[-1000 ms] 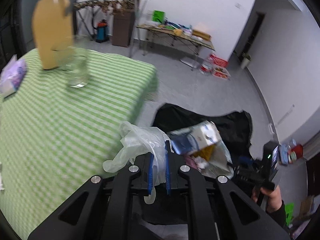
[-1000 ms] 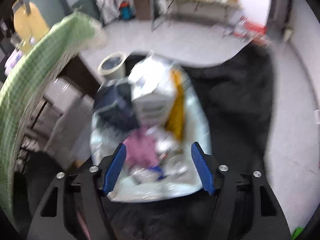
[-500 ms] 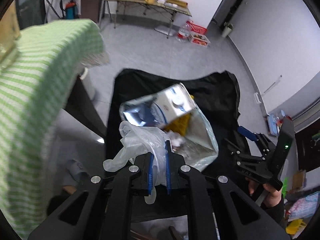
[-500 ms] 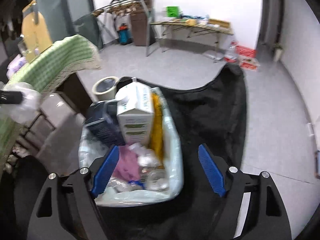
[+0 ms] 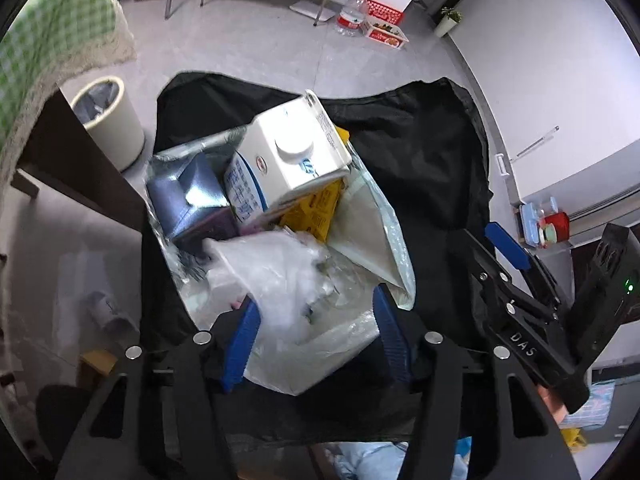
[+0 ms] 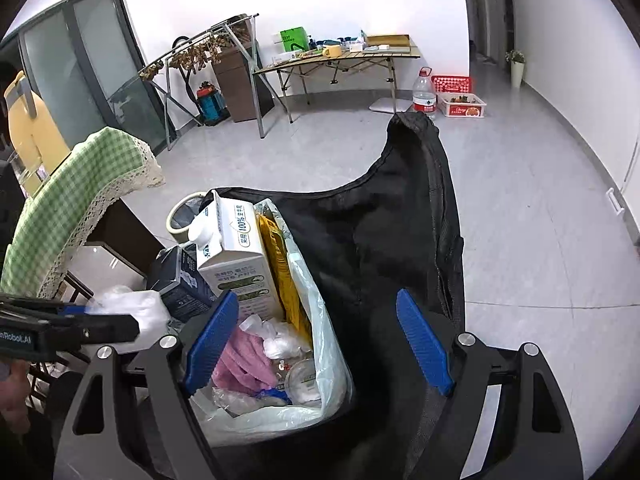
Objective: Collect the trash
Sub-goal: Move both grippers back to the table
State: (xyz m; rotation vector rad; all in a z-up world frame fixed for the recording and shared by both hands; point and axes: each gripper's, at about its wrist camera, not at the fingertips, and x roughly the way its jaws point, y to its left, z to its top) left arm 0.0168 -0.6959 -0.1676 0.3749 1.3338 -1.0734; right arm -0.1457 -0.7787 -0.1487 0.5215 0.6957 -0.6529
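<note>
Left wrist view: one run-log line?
left gripper: opening over trash bag | crumpled clear plastic between fingers | right gripper: open, empty

left gripper [image 5: 316,336] angled steeply down, jaws opening; right gripper [image 6: 320,344] apparently spread wide.

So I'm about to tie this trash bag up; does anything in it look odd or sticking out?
Yes: the milk carton stands tall above the bag's rim, tilted against a dark box. The bag looks overfull, so tying may be awkward.
</note>
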